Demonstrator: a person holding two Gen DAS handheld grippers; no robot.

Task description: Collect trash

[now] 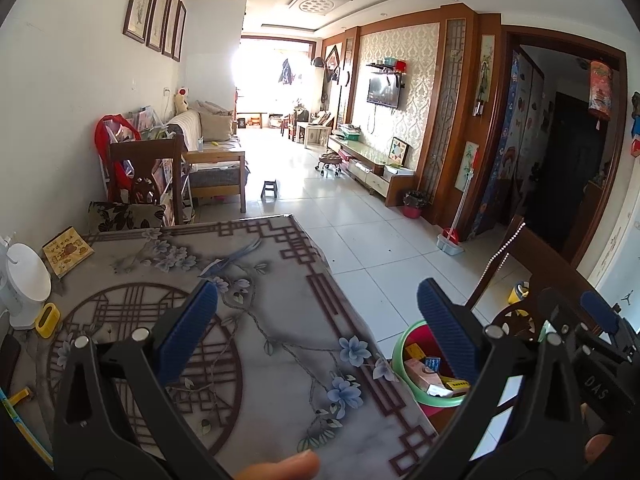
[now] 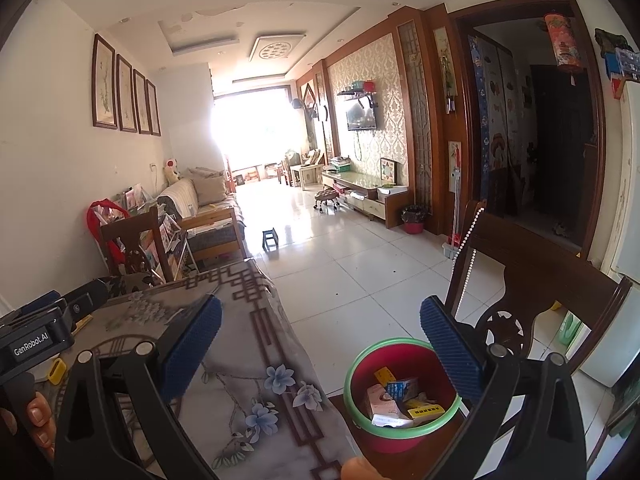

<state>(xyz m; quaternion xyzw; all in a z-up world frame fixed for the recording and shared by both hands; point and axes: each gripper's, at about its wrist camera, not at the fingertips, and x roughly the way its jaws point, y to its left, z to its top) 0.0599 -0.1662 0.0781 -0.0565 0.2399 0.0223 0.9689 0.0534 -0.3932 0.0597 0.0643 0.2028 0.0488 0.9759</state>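
The right gripper's (image 1: 560,320) own fingers are hiding the near side of the red bin (image 2: 400,430) in the right wrist view, and the left gripper's (image 1: 316,332) finger is covering part of its green rim in the left wrist view. Print on the small cartons (image 2: 394,398) inside is staying too small to read. The white fan (image 1: 26,280) is being cut off by the picture's edge. The window (image 2: 256,132) is washing out in glare.
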